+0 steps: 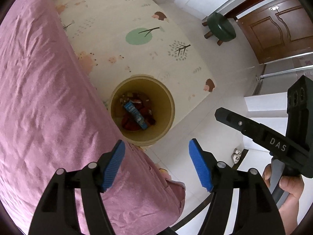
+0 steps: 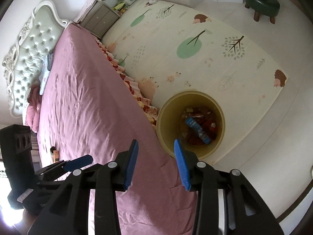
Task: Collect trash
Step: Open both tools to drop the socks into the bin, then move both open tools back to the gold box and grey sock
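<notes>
Both grippers empty, left gripper (image 1: 156, 164) spread wide, right gripper (image 2: 155, 164) parted less; yellow bin (image 2: 221, 105) with trash on the mat's near edge by the bed (image 2: 88, 98), just ahead-below, nearer the right.

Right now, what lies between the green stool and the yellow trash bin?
In both wrist views, only bare floor tiles and the tree-printed play mat separate the green stool from the yellow trash bin; nothing stands there.

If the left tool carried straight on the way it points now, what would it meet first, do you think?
Probably the near rim of the yellow bin or the floor just before it. The left tool is open and empty, and depth is unclear.
</notes>
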`<action>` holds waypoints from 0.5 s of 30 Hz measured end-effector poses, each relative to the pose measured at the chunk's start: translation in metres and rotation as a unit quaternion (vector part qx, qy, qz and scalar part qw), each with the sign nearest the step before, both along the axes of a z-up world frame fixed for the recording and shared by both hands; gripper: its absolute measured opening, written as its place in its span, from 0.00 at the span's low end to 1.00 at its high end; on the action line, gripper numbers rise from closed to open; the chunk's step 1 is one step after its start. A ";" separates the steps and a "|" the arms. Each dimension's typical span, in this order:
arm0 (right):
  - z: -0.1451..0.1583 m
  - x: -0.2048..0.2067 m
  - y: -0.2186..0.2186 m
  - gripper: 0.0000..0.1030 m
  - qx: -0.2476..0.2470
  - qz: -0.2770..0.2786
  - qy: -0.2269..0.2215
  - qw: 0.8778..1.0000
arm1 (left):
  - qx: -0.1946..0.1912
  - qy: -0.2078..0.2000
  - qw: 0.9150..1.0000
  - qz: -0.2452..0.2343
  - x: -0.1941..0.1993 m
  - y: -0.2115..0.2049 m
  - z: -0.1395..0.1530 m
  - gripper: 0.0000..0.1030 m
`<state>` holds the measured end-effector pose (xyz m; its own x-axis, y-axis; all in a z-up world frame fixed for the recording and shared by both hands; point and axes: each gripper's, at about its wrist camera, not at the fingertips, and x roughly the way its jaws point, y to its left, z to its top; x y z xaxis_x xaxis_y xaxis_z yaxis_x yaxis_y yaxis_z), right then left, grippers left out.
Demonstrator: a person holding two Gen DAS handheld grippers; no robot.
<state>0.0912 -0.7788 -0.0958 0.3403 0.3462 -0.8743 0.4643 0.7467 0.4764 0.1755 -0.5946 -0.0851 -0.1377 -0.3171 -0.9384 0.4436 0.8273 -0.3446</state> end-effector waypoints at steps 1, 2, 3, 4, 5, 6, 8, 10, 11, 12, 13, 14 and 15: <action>0.000 0.001 0.001 0.37 0.001 0.002 0.000 1.000 | -0.001 0.000 1.000 0.003 0.000 0.002 0.001 0.66; 0.000 0.002 0.005 0.37 0.001 0.007 0.000 1.000 | -0.001 -0.001 1.000 0.005 0.000 0.005 0.002 0.66; 0.001 0.002 0.008 0.37 0.001 0.010 0.000 1.000 | 0.000 -0.002 1.000 0.007 0.000 0.008 0.003 0.66; 0.001 0.003 0.012 0.37 0.001 0.014 -0.001 1.000 | 0.001 -0.005 1.000 0.009 0.000 0.012 0.004 0.66; 0.003 0.004 0.017 0.37 0.002 0.018 -0.002 1.000 | 0.000 -0.008 1.000 0.012 0.000 0.017 0.005 0.66; 0.004 0.005 0.020 0.37 0.003 0.021 -0.003 1.000 | 0.001 -0.010 1.000 0.015 0.000 0.021 0.006 0.66; 0.007 0.009 0.031 0.37 0.002 0.032 -0.005 0.999 | -0.001 -0.013 1.000 0.026 -0.001 0.035 0.009 0.66; 0.012 0.012 0.043 0.37 0.001 0.044 -0.008 0.999 | -0.002 -0.017 0.999 0.037 -0.001 0.048 0.012 0.66; 0.014 0.013 0.050 0.37 0.000 0.053 -0.010 0.999 | -0.002 -0.020 0.999 0.044 -0.002 0.058 0.013 0.66; 0.018 0.015 0.059 0.37 -0.001 0.061 -0.012 0.998 | -0.002 -0.022 0.999 0.049 -0.002 0.066 0.014 0.66; 0.020 0.016 0.064 0.37 -0.002 0.066 -0.013 0.998 | -0.002 -0.026 0.998 0.060 -0.003 0.080 0.017 0.66; 0.023 0.018 0.074 0.37 -0.002 0.074 -0.015 0.997 | -0.002 -0.029 0.997 0.067 -0.005 0.088 0.018 0.66; 0.025 0.019 0.081 0.37 -0.003 0.080 -0.016 0.997 | -0.002 -0.031 0.997 0.075 -0.005 0.099 0.019 0.66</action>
<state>0.1099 -0.6977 -0.0713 0.3084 0.3928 -0.8664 0.3233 0.8133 0.4838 0.1701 -0.4958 -0.0658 -0.0308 -0.3344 -0.9419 0.3355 0.8842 -0.3249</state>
